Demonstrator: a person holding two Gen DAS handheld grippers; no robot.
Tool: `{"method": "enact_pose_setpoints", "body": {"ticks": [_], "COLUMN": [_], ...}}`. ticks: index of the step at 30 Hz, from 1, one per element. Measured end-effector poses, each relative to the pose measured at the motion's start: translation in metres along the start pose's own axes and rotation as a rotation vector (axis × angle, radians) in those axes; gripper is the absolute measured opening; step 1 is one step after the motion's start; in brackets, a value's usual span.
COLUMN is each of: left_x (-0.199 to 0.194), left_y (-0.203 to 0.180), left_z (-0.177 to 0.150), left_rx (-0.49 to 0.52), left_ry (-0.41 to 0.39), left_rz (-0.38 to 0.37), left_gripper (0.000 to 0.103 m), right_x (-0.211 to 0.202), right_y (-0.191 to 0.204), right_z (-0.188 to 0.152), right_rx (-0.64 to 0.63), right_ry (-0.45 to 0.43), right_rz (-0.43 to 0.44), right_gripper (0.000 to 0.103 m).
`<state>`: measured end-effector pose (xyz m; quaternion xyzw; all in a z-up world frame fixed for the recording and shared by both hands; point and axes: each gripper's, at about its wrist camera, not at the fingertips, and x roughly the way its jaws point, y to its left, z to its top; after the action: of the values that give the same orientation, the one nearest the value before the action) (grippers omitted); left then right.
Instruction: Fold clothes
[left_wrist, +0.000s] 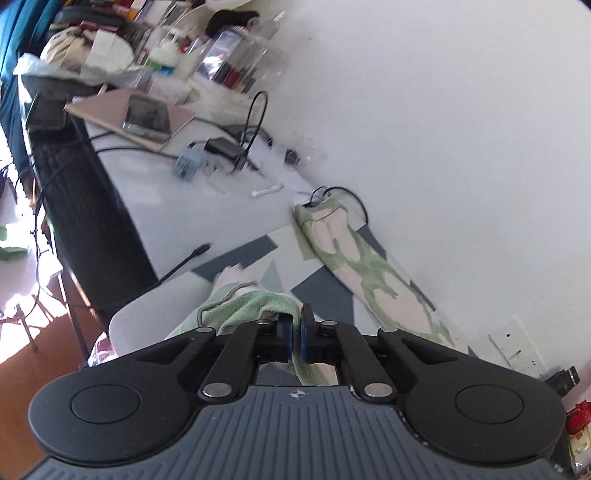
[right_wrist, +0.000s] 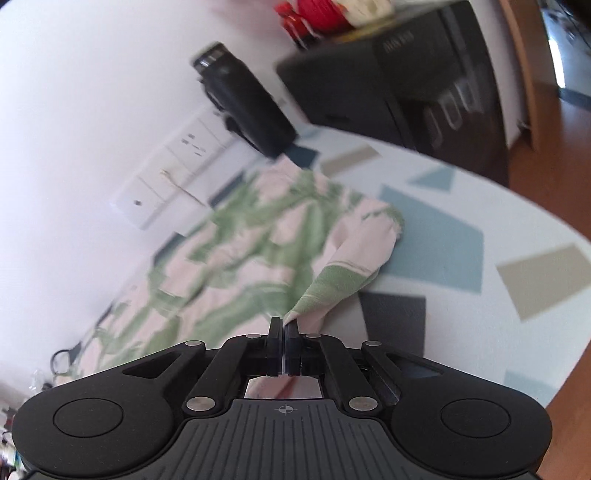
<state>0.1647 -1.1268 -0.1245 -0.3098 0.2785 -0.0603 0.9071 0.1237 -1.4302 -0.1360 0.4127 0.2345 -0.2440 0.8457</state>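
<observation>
The green-and-pink patterned garment (right_wrist: 236, 258) lies stretched along the wall on the worktop (right_wrist: 498, 206), partly lifted. The left gripper (left_wrist: 296, 325) pinches a green edge in closed jaws; the right gripper (right_wrist: 283, 326) clamps a green-banded corner. Judging by both raised ends, a fold is mid-way; the garment isn't yet a compact stack.

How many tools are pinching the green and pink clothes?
2. The left tool is shut on a green edge of the garment near the table's front. The right tool is shut on its green cuff. More cloth may be hidden below.
</observation>
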Motion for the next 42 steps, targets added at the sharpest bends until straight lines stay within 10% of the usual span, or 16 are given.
{"method": "enact_pose_setpoints", "body": {"ticks": [22, 32, 42], "left_x": [-0.171, -0.137, -0.024], "left_y": [-0.060, -0.088, -0.128], "left_z": [-0.024, -0.002, 0.051], "left_rx": [0.090, 0.041, -0.009], "left_ry": [-0.286, -0.261, -0.244], "left_rz": [-0.104, -0.149, -0.139], "left_gripper": [0.004, 0.004, 0.004], "right_x": [-0.145, -0.138, -0.077], "right_y": [-0.087, -0.082, -0.018], "right_z": [0.001, 0.008, 0.057], "right_rx": [0.167, 0.117, 0.025], "right_ry": [-0.154, -0.137, -0.164], "right_rz": [0.175, 0.162, 0.168], "right_gripper": [0.001, 0.001, 0.001]}}
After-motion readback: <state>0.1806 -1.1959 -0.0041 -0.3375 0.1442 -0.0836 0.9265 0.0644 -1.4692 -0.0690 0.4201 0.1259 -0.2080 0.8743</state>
